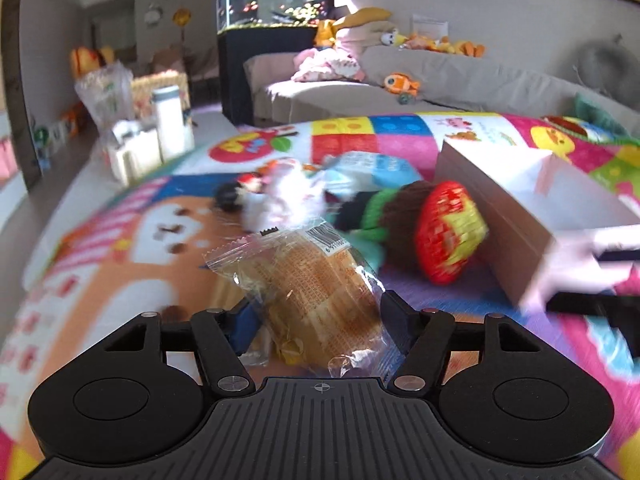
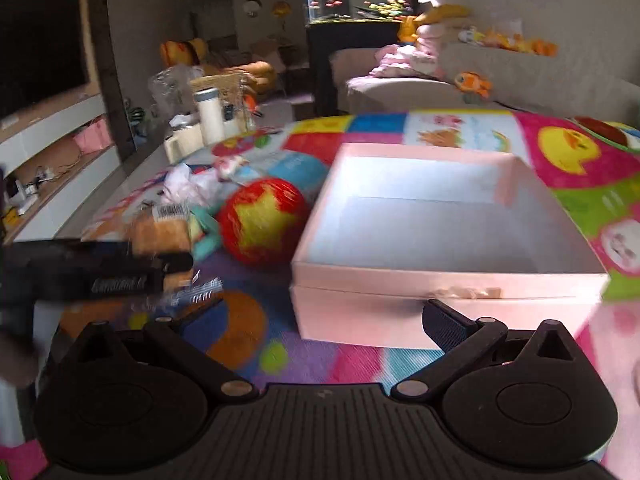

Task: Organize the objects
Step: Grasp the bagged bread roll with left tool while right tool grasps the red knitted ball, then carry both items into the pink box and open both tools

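A clear packet of bread (image 1: pixel 316 280) sits between the fingers of my left gripper (image 1: pixel 318 324), which is shut on it just above the colourful play mat (image 1: pixel 120 248). The right wrist view shows the same packet (image 2: pixel 160 236) held in the left gripper (image 2: pixel 168 252) at the left. An open, empty pink box (image 2: pixel 440 280) lies ahead of my right gripper (image 2: pixel 326 322), which is open, its right finger in front of the box's near wall. A red and yellow ball (image 2: pixel 260 220) rests against the box's left side. From the left wrist, the box (image 1: pixel 520 208) and the blurred right gripper (image 1: pixel 592 280) are at the right.
A knitted green and brown doll (image 1: pixel 380 208), a white plush (image 1: pixel 280 196) and a blue packet (image 1: pixel 372 168) lie on the mat behind the bread. A white bottle (image 1: pixel 170 120) and containers stand at the mat's far left. A sofa (image 1: pixel 460 80) and a fish tank (image 1: pixel 272 8) are beyond.
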A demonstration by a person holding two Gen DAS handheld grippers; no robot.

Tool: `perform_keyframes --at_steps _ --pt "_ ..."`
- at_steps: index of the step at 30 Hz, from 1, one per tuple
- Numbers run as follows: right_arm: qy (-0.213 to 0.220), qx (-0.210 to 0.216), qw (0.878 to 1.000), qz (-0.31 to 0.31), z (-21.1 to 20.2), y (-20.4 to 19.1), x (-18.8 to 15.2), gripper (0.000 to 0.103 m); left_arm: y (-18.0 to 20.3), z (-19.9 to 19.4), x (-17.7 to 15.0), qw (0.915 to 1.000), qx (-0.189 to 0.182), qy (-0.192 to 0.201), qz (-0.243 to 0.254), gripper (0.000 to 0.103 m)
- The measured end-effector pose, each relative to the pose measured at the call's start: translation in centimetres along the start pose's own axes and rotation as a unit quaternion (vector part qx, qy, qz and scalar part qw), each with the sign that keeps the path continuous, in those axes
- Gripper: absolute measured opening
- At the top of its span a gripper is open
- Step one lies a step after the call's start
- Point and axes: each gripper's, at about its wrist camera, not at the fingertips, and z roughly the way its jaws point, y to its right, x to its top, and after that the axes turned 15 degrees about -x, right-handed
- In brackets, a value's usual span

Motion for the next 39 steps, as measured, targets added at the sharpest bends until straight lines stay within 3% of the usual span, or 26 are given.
perform_keyframes --at_steps 2,6,8,11,13,14,16,18,22,25,29,30,33,36,39 --pt "0.009 0.0 1.0 -0.013 1.0 -1.7 1.3 0.103 -0.7 -1.3 -0.3 0.9998 -0.017 -0.004 0.006 0.069" --pt "0.022 0.003 0.999 -0.037 0.6 -3.2 2.4 0.103 -2.4 -2.6 0.0 0.9933 -0.082 0.011 -0.081 0.067" --pt "0.035 -0.011 0.998 -0.047 -0.6 -3.1 2.6 0.103 -2.4 -1.7 0.5 0.9919 -0.073 0.019 -0.103 0.067" --pt "0.07 -0.039 0.995 -0.057 -3.2 -2.5 4.1 0.103 -1.6 0.7 1.4 0.9952 -0.038 0.007 -0.089 0.064" --pt "0.094 -0.051 0.993 -0.043 -4.7 -1.6 6.5 0.103 -0.9 1.2 1.4 0.9964 -0.048 0.004 -0.07 0.051" --pt "0.098 -0.047 0.994 -0.025 -5.2 -1.1 8.2 0.103 -0.4 1.0 1.3 0.9976 -0.046 0.005 -0.052 0.05" --pt "0.087 -0.03 0.996 0.006 -5.3 -0.5 11.6 0.103 0.2 0.0 0.8 0.9985 -0.051 0.01 -0.017 0.047" --pt "0.061 -0.015 0.997 -0.037 -3.8 -1.8 13.9 0.103 0.1 -1.8 0.0 0.997 -0.074 0.023 -0.012 0.045" --pt "0.033 -0.036 0.985 -0.164 1.0 -7.0 11.7 0.102 -1.2 -6.7 -1.4 0.9901 -0.13 0.038 -0.037 0.044" --pt "0.019 -0.059 0.974 -0.22 4.4 -10.0 9.2 0.089 -1.7 -8.9 -2.3 0.9838 -0.172 0.014 -0.048 0.044" --pt "-0.034 -0.075 0.972 -0.221 8.4 -11.1 8.0 0.089 -1.0 -9.0 -3.6 0.9855 -0.165 -0.025 -0.029 0.044" --pt "-0.041 -0.084 0.969 -0.23 8.9 -11.3 7.5 0.085 -0.9 -8.5 -3.9 0.9867 -0.156 -0.036 -0.029 0.044" --pt "-0.035 -0.08 0.966 -0.245 7.5 -11.4 6.5 0.074 -0.7 -7.8 -4.4 0.9887 -0.136 -0.05 -0.039 0.046" --pt "-0.025 -0.046 0.979 -0.199 3.1 -10.0 6.3 0.071 -0.8 -7.7 -4.2 0.9882 -0.132 -0.051 -0.06 0.044" --pt "-0.017 0.012 0.987 -0.157 -3.0 -7.1 5.2 0.071 -0.1 -8.2 -3.8 0.9855 -0.154 -0.044 -0.056 0.043"
